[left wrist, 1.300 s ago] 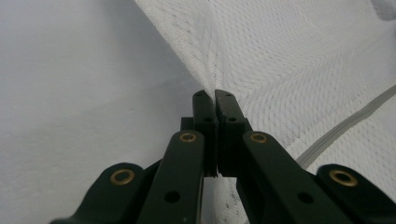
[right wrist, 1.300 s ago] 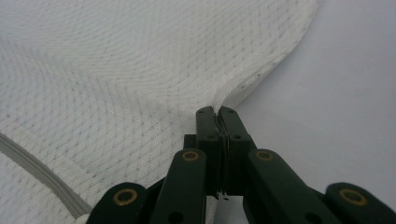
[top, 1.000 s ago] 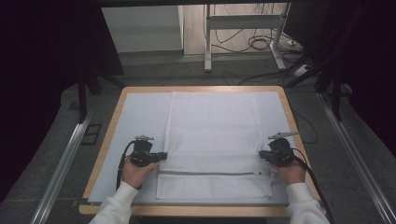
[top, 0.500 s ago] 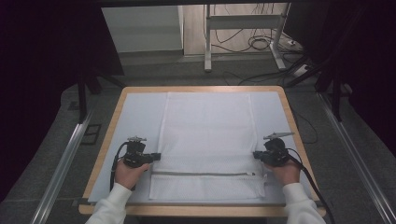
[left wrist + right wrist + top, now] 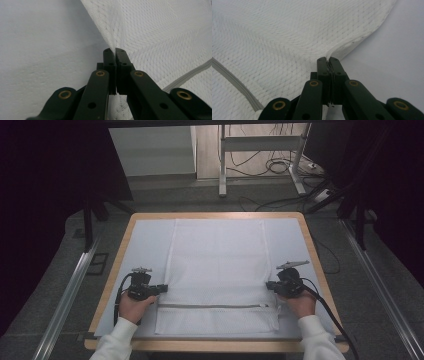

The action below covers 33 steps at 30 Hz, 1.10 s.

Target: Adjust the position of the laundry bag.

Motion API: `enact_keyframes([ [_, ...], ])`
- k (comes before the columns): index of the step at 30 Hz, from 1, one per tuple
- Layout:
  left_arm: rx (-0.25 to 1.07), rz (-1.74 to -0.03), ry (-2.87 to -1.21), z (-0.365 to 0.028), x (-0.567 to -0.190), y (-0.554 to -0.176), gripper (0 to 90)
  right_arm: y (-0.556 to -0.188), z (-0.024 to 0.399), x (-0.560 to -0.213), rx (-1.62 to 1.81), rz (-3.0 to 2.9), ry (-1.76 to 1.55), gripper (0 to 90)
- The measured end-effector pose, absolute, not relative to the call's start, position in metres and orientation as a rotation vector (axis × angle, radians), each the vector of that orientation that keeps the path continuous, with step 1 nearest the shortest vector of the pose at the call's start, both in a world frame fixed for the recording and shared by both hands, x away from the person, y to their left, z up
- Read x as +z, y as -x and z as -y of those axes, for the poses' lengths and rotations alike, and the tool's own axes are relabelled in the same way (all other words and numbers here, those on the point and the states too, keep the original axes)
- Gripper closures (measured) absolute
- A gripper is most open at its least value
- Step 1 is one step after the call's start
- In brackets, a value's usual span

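Note:
A white mesh laundry bag [image 5: 216, 265] lies flat on the table, its grey zipper [image 5: 210, 306] running across near the front. My left gripper [image 5: 162, 289] is shut on the bag's left edge [image 5: 110, 37], pinching the mesh between its jaws. At the right edge, my right gripper [image 5: 270, 286] is shut on the bag's hem [image 5: 352, 43]. In the left gripper view my left gripper [image 5: 115, 51] has the fabric rising in a fold from its tips. In the right gripper view my right gripper [image 5: 327, 60] lifts the hem slightly; the zipper [image 5: 232, 81] crosses at lower left.
The table [image 5: 112, 270] has a pale surface with a wooden rim. Beyond it stand a white desk frame [image 5: 260, 155] with cables [image 5: 280, 167] on the floor. Metal rails [image 5: 70, 290] run along both sides.
Both hands have drawn the bag's edges toward the front of the table; the bag has slid nearer, and the left gripper shifted slightly outward to the left.

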<state>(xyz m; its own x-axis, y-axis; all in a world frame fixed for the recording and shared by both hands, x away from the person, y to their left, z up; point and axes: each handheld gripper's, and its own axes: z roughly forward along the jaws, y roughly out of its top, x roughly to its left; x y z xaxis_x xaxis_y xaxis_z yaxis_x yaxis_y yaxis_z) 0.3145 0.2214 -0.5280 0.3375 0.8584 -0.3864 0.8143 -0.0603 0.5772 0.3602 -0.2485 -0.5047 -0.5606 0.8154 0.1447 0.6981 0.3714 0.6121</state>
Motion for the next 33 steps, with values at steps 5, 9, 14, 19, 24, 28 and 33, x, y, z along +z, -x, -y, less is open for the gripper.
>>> enact_keyframes([
  [5,0.066,-1.480,-1.858,-0.224,-0.530,-0.315,88.9,-0.361,0.246,-0.506,0.957,-2.458,-1.362,87.2],
  [9,0.067,-1.473,-1.872,-0.223,-0.530,-0.316,88.9,-0.360,0.246,-0.506,0.947,-2.457,-1.363,87.1],
  [14,0.059,-1.469,-1.883,-0.221,-0.531,-0.319,88.1,-0.357,0.249,-0.508,0.953,-2.446,-1.387,86.4],
  [19,0.163,-1.428,-1.902,-0.222,-0.526,-0.315,64.2,-0.354,0.252,-0.506,0.958,-2.416,-1.371,56.1],
  [24,0.238,-1.400,-1.895,-0.220,-0.516,-0.309,41.4,-0.356,0.259,-0.497,1.073,-2.319,-1.360,36.0],
  [28,0.259,-1.368,-1.884,-0.214,-0.507,-0.307,34.3,-0.353,0.262,-0.493,1.107,-2.251,-1.323,29.0],
  [33,0.258,-1.322,-1.880,-0.203,-0.497,-0.303,32.4,-0.348,0.264,-0.493,1.129,-2.253,-1.297,27.6],
])
